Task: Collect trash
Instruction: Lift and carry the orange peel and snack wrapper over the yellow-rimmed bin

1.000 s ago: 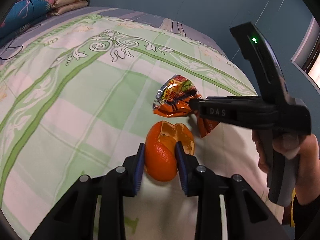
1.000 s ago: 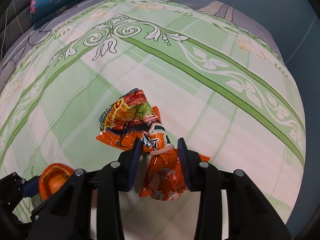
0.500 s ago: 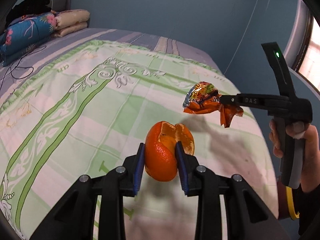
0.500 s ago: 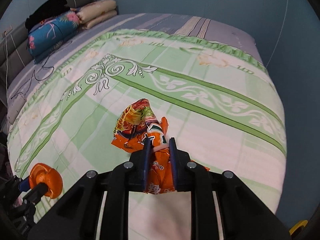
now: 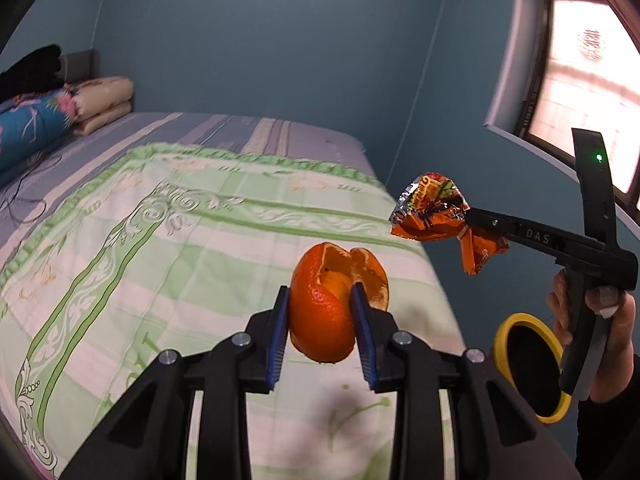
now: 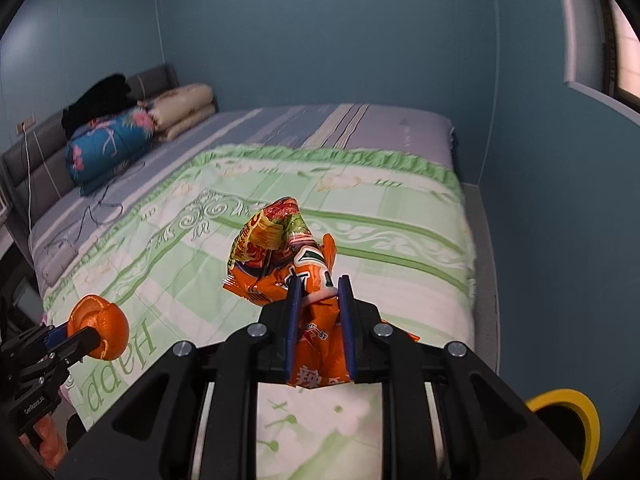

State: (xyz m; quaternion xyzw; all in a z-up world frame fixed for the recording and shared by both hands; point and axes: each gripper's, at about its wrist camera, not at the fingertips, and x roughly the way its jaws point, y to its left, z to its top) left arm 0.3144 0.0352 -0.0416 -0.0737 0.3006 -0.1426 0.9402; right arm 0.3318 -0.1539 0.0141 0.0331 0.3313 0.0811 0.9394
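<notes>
My left gripper (image 5: 320, 302) is shut on an orange peel (image 5: 334, 306), held in the air above the bed; its blue pads press both sides of the peel. In the right wrist view the same peel (image 6: 98, 328) shows at the far left in the left gripper (image 6: 86, 334). My right gripper (image 6: 318, 286) is shut on a crumpled orange snack wrapper (image 6: 280, 258), also lifted off the bed. From the left wrist view the wrapper (image 5: 434, 210) hangs from the right gripper (image 5: 466, 218), up and to the right of the peel, with a hand (image 5: 608, 320) on the handle.
A green-and-white patterned quilt (image 6: 360, 216) covers the bed. Folded bedding and pillows (image 6: 120, 136) lie at the headboard, with a cable (image 6: 100, 208) on the sheet. A yellow-rimmed bin (image 5: 528, 364) stands beside the bed at the right, seen also as the bin (image 6: 568, 420). A window (image 5: 588, 60) sits in the blue wall.
Both grippers rose from the bed with the peel and the wrapper. The right jaws closed tight on the wrapper. More of the wall, the window and the yellow bin came into view.
</notes>
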